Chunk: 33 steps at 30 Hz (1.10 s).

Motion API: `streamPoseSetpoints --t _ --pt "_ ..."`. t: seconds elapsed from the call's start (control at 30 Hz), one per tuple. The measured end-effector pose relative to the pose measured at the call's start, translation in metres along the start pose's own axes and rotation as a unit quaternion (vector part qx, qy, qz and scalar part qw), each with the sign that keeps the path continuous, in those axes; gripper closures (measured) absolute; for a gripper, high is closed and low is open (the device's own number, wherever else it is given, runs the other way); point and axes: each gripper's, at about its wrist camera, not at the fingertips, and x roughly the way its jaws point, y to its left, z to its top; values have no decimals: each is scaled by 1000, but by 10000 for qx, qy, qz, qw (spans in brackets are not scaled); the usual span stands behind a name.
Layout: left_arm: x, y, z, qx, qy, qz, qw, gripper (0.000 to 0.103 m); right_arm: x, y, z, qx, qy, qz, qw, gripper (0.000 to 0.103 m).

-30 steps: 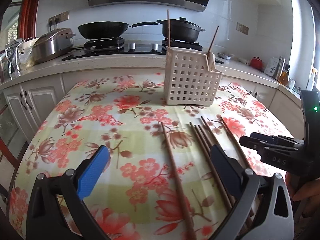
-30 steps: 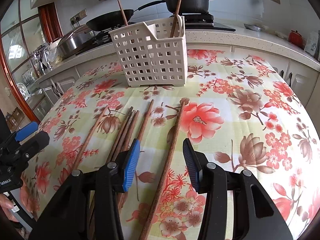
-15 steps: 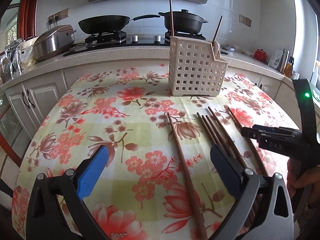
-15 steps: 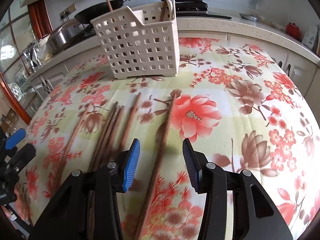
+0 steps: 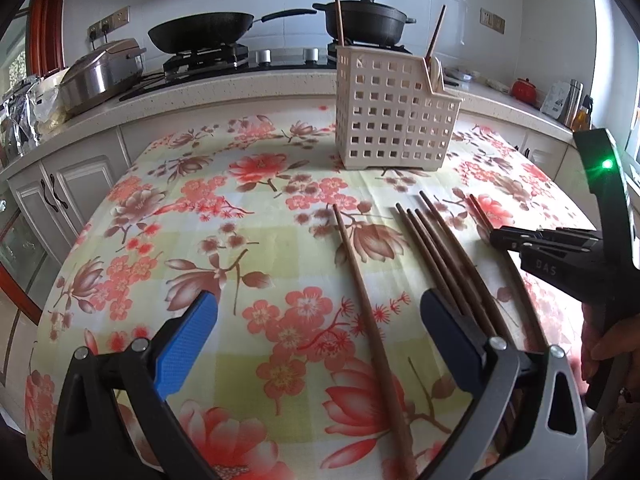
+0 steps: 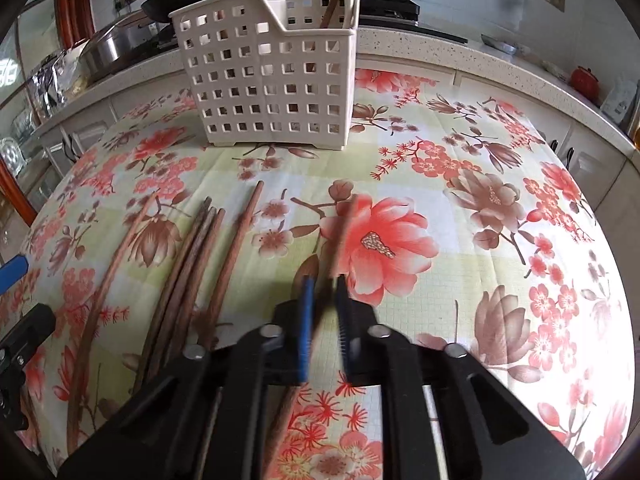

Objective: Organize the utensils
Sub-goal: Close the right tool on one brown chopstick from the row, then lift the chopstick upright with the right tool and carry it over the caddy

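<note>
A: Looking along our right gripper (image 6: 323, 280), we see its fingers (image 6: 306, 312) pressed in on a single wooden chopstick (image 6: 340, 236). The stick runs forward from between the pads over the big red flower of the floral tablecloth (image 6: 480, 280), and it is blurred, so we cannot tell whether its far tip touches the cloth.

B: And from the left wrist camera, our left gripper (image 5: 316, 324) has its fingers (image 5: 188, 340) spread wide with nothing between the pads. It hangs above the cloth, with one lone chopstick (image 5: 368, 320) lying under the gap, nearer the right finger.

A: Just to the right of that one we count a loose bundle of chopsticks (image 5: 444, 256) lying side by side on the worktop, their tips pointing towards the basket. In the right wrist view the same bundle (image 6: 192, 272) sits left of our held stick, with one more stick apart at the far left.

B: The cream perforated utensil basket (image 5: 394, 120) stands upright at the far side of the table, well apart from the loose sticks. Two chopsticks (image 5: 339, 8) already stand in it, one in the tall section, one leaning in the lower side section.

A: Behind it on the stove we see a wok (image 5: 202, 34) and a lidded black pot (image 5: 362, 20), and a rice cooker (image 5: 102, 74) at the left of the counter.
</note>
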Motion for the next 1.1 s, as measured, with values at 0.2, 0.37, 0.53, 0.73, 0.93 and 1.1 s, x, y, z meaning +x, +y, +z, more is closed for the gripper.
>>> streamPoseSetpoints --t 0.2,0.37,0.53,0.73,0.93,1.1 --pt "17 -6 10 -4 253 -49 9997 9 -3 -4 -3 101 -7 198 9998 96" --pt "43 -5 23 -174 679 -274 9972 46 -2 -7 -2 165 -5 299 9994 96" --pt "61 -16 27 77 881 -273 9957 67 -2 -7 -1 147 10 339 9993 96" --pt "67 -23 25 388 811 -89 9959 89 0 -5 1 60 69 334 9994 95" --pt "67 -26 25 577 736 -36 9956 95 0 4 1 -249 57 105 9996 95" --pt "66 -17 26 391 729 -321 9961 97 0 3 0 -253 30 127 9996 96"
